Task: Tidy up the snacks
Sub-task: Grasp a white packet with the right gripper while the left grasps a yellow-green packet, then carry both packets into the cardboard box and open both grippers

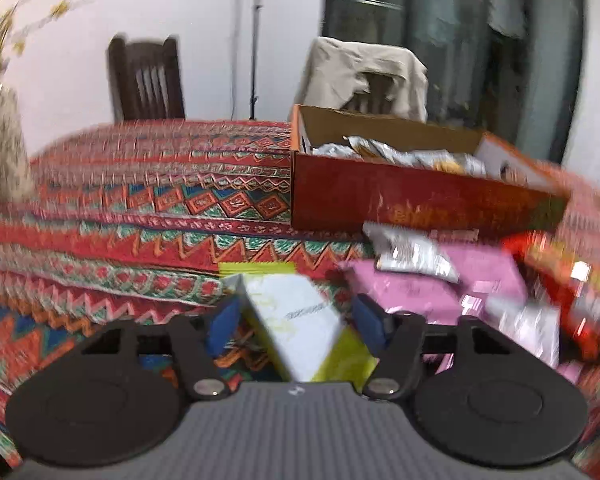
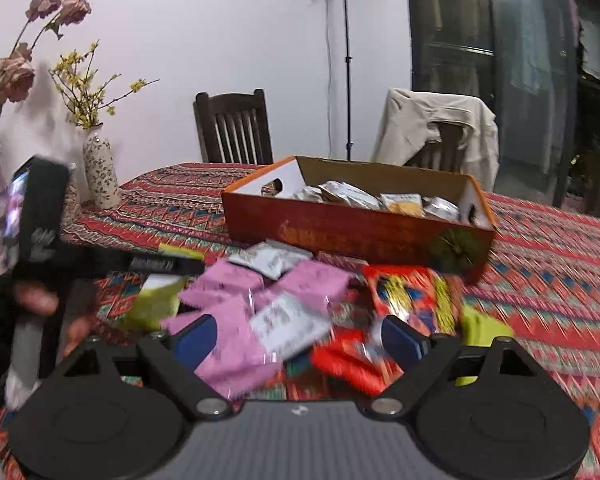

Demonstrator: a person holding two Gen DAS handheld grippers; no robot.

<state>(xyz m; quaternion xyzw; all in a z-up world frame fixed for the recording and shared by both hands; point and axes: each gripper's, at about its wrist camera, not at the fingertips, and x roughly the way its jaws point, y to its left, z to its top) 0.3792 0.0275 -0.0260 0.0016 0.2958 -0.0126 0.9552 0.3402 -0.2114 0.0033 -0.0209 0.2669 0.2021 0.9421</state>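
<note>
The left gripper [image 1: 294,326], jaws half-closed around the yellow-and-white packet [image 1: 296,320], needed a firm centred grip before lifting toward the box [image 1: 420,196]; the right gripper [image 2: 300,338] stood wide, empty.

A red cardboard box [image 2: 360,232], open-topped, holds silvery packets [image 2: 364,196]. Pink [image 2: 228,344], red [image 2: 352,364] and yellow-green packets [image 1: 300,320] lie jumbled just before the box.

Box [image 2: 356,236] on table [image 2: 548,280], packets [image 2: 364,196] inside; loose packets [image 2: 260,304] before it; vase [image 2: 100,172] far left.
</note>
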